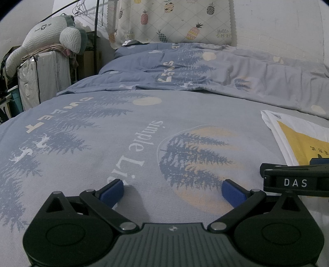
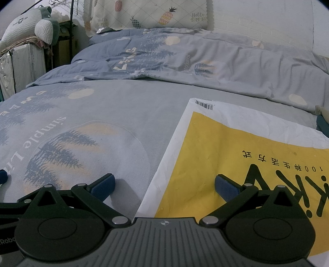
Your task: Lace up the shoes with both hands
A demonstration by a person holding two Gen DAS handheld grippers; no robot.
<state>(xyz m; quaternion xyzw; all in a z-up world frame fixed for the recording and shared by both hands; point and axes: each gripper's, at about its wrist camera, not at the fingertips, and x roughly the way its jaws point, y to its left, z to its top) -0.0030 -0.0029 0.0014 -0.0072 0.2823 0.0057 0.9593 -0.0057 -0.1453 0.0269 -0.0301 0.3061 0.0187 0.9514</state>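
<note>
Blue-padded jaws of both the left gripper [image 1: 173, 192] and the right gripper [image 2: 164, 185] gape wide, empty.

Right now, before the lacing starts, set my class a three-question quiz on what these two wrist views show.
1. True or false: a shoe lies between the fingers of the left gripper.
2. Which thing lies under the right gripper? A) a plush toy B) a white and yellow bag C) a pineapple pillow
3. Fill in: both grippers rest on the printed ____.

Key: 1 false, no shoe shows in either view; 2 B, its left edge runs between the open fingers; 3 bedsheet.
</note>
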